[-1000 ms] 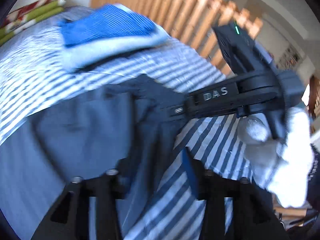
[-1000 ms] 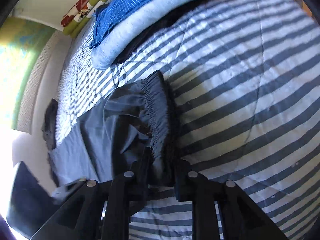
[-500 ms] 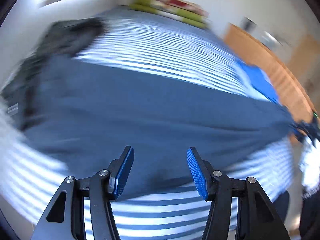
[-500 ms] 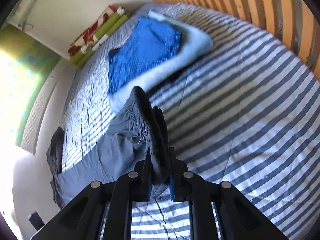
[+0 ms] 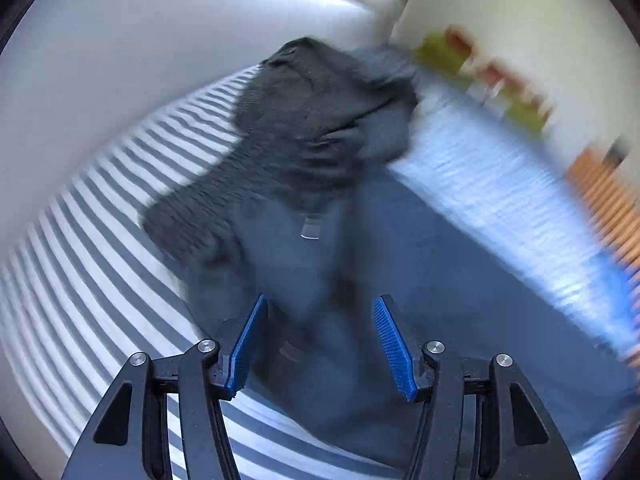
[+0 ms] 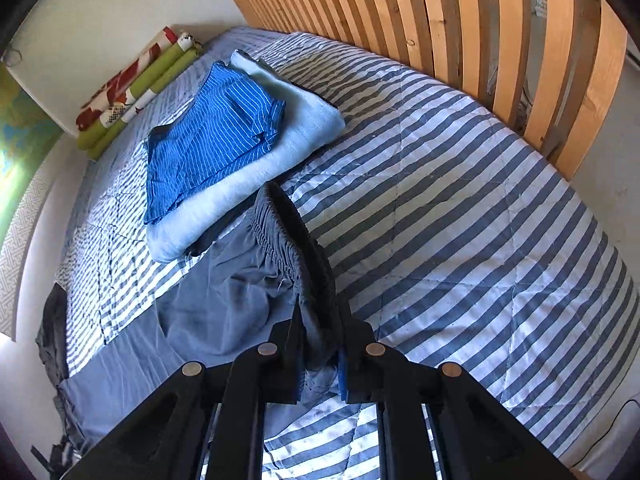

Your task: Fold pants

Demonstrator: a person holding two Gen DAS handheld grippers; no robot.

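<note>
blurring smears most of your left view, so the far wall and the coloured cushions are only streaks. your left gripper has just been opening: its blue pads stand spread above the pants, touching nothing you can make out. a dark grey garment lies heaped on the leg end of the pants, hiding where they finish; whether it overlaps or only abuts them, you cannot tell. a small label shows near that edge, unreadable.

your right gripper is pinching the gathered waistband, its jaws pressed together on the cloth, which hides the pads. the pants trail from there down the striped bed toward the lower left, where the frame cuts them off. just beside the waistband sits a folded pale blue towel with a folded blue striped piece on top. the wooden slats stand behind the bed.
</note>
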